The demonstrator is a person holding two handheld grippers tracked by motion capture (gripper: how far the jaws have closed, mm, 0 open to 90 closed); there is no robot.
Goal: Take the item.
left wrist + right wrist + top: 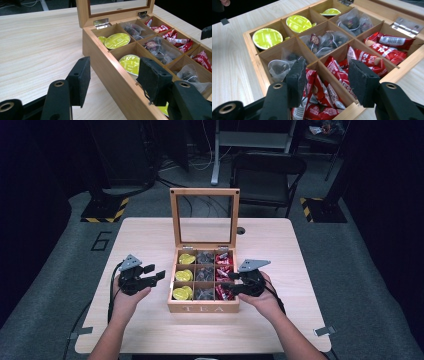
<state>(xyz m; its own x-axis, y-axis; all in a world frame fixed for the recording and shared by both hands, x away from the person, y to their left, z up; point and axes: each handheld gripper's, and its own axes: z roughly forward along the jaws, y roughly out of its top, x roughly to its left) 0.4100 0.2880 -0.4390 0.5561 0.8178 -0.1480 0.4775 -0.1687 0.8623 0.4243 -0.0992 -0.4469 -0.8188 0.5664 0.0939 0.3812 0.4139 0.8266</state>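
Two grippers flank the tea box (203, 308) on the worktop (150, 330), and neither holds anything. Your right gripper (231, 286) hangs over the box's near right cell, jaws partly open and empty, with the red sachets (329, 87) just below and between the pads. That looks like the pick in hand. Lower straight down, keep the jaws clear of the thin wooden divider (322, 68) on one side and the box's outer wall on the other, and close on one sachet by its flat faces, not on the whole bunch; they overlap and may lift together. The foil is likely slippery, so grip near the middle.

Your left gripper (150, 275) sits beside the box's left wall, also half open and empty, one pad over the worktop and the other at the rim. It could steady the box if it slides.

Next to the red column, the middle cells hold mesh tea bags (324, 40) with strings that could snag. The far column has green capsules (267, 38). Behind them the glazed lid (205, 217) stands upright on its hinges; stay well off it when lifting. A chair (267, 175) stands beyond the worktop.
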